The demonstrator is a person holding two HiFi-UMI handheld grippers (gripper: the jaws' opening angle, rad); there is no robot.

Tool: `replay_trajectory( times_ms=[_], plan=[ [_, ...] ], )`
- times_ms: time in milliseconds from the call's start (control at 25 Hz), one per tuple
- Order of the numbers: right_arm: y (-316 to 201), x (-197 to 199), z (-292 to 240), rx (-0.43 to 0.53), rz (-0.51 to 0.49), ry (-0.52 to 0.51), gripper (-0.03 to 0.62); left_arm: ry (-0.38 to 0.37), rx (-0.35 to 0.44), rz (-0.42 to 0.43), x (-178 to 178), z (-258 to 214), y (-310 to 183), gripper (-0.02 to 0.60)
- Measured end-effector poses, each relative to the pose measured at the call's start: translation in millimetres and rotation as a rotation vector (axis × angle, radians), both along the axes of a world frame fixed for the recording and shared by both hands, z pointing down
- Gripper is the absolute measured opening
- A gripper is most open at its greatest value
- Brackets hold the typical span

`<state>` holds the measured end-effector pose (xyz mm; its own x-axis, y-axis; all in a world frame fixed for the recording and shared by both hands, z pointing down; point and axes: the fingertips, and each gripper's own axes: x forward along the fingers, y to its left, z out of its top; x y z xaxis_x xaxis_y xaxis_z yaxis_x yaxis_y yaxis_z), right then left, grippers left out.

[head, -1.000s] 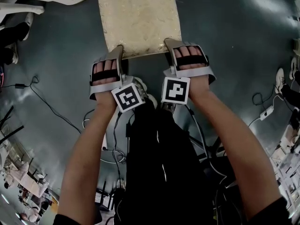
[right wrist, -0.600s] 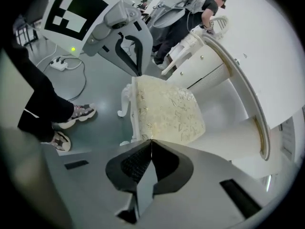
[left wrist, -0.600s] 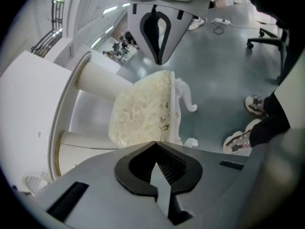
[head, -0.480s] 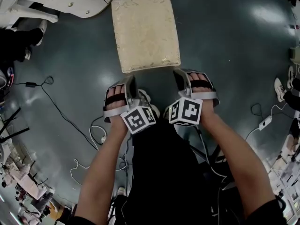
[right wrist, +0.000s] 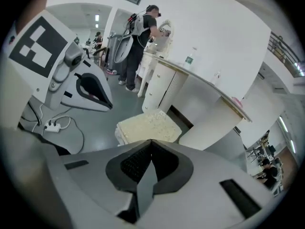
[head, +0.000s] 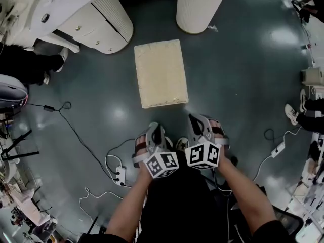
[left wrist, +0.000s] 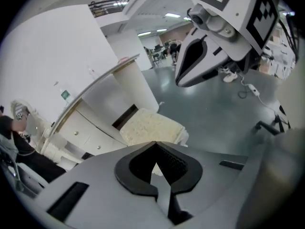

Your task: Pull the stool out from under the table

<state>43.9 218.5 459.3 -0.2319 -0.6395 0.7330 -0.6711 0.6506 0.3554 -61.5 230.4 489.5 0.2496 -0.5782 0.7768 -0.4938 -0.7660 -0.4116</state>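
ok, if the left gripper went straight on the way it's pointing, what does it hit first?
Probably the stool, its cream seat straight beyond the tips of the shut left gripper, nothing between. Depth is unclear: it could meet the floor just short.

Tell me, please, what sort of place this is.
Probably a large lab or workshop hall: shiny grey floor with loose cables, a white table and stool, other people working nearby.

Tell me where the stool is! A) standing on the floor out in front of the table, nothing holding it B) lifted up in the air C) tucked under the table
A: the stool stands on the floor before the table; the left hand-held gripper and right hand-held gripper are shut, empty, apart from it.
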Motion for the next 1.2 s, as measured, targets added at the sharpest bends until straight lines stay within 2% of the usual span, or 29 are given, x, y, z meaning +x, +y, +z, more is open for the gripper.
replay_trajectory(
  times_ms=[200,400,720,920,1080,1200],
  plan=[
    [-18,-5,-54,0.033,0.104,-0.117,0.006,0.12,0.007,-0.086,1,-63,-27,0.006],
    [-42,1,-118,0.087,0.226,-0.216,0.006,0.3,-0.001,-0.145,4,-129,-53,0.006],
    [-84,-18,-241,0.22,0.321,-0.327,0.006,0.479,0.151,-0.034,14,-255,-101,0.006],
    [-97,-36,-317,0.33,0.338,-0.391,0.006,0.661,0.201,-0.024,9,-334,-121,0.006],
    [-96,-34,-370,0.422,0.35,-0.448,0.006,0.724,0.253,-0.016,9,-384,-126,0.006],
    [-98,-29,-402,0.496,0.314,-0.449,0.006,0.77,0.304,-0.011,11,-416,-127,0.006]
  ],
)
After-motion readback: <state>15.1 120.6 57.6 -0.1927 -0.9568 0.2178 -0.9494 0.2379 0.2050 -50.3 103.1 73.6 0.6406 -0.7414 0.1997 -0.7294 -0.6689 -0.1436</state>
